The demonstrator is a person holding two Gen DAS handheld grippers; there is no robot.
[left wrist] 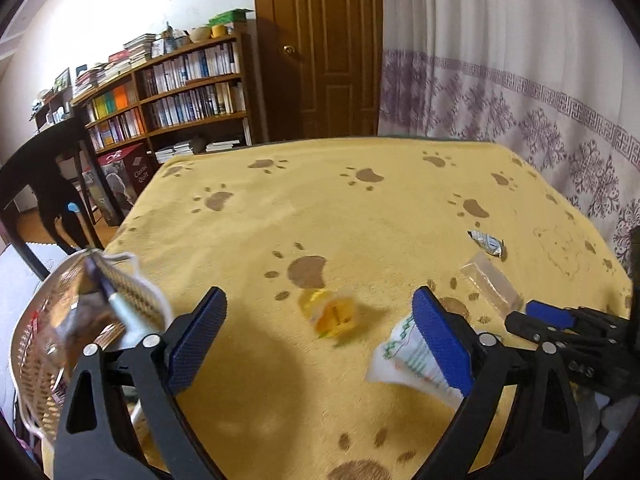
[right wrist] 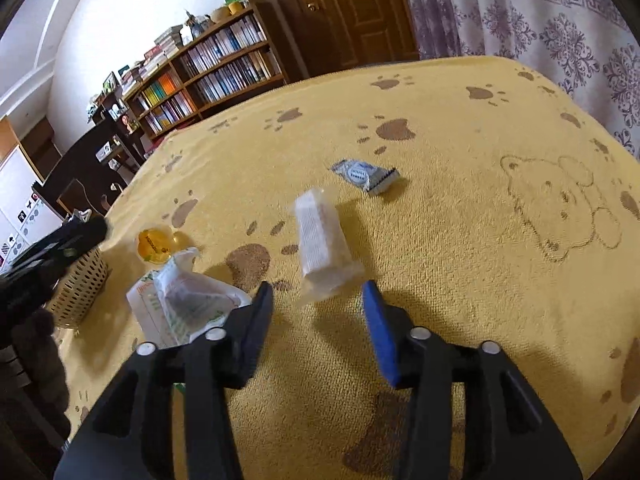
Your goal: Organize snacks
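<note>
No wrapper print is legible to us; only "Classic" reads on a box (left wrist: 138,174) by the bookshelf. Left claw (left wrist: 320,340) is wide apart, empty, over the yellow jelly cup (left wrist: 329,312) — right claw (right wrist: 318,320) is apart too, empty, just short of the clear packet (right wrist: 322,246). The white-green packet (right wrist: 182,300) and blue-white candy (right wrist: 366,176) lie on the yellow cloth (right wrist: 460,280). Only the left view shows inside the basket (left wrist: 36,380).

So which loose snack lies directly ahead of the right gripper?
The clear-wrapped white cracker pack, lying between the open right gripper's fingertips; the white-green packet, yellow jelly cup and blue-white candy lie elsewhere.
</note>
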